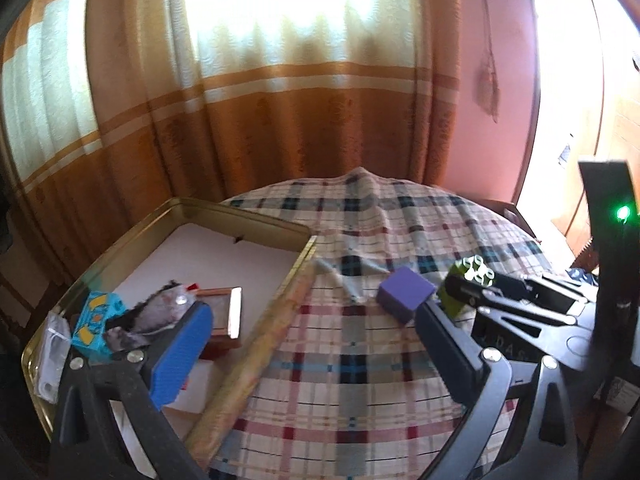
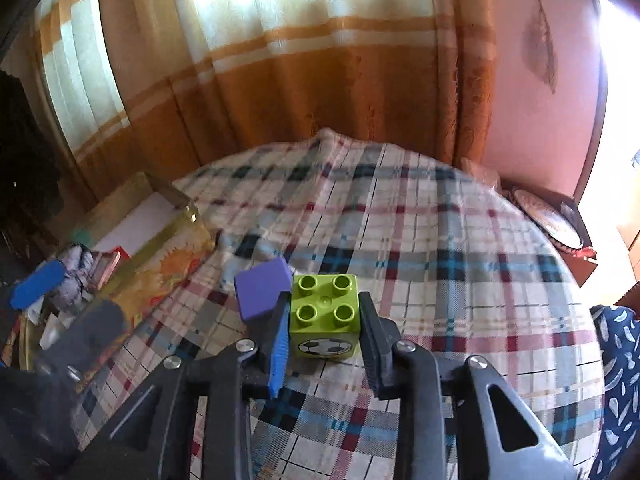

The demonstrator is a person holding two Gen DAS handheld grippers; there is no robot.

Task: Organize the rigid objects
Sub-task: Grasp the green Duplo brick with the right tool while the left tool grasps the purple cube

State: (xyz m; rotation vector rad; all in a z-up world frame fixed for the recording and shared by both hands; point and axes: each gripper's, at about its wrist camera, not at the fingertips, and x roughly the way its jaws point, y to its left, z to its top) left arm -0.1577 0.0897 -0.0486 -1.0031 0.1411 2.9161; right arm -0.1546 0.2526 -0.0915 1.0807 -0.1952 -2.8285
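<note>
Green brick [image 2: 325,314], football sticker, clamped in right gripper [image 2: 325,334] jaws

Domestic bedroom. Plaid bedspread [image 2: 440,248] lies under and ahead of the tongs; orange-banded curtains [image 1: 300,112] cover a bright window beyond; pink wall [image 1: 496,80] to their right.
</note>
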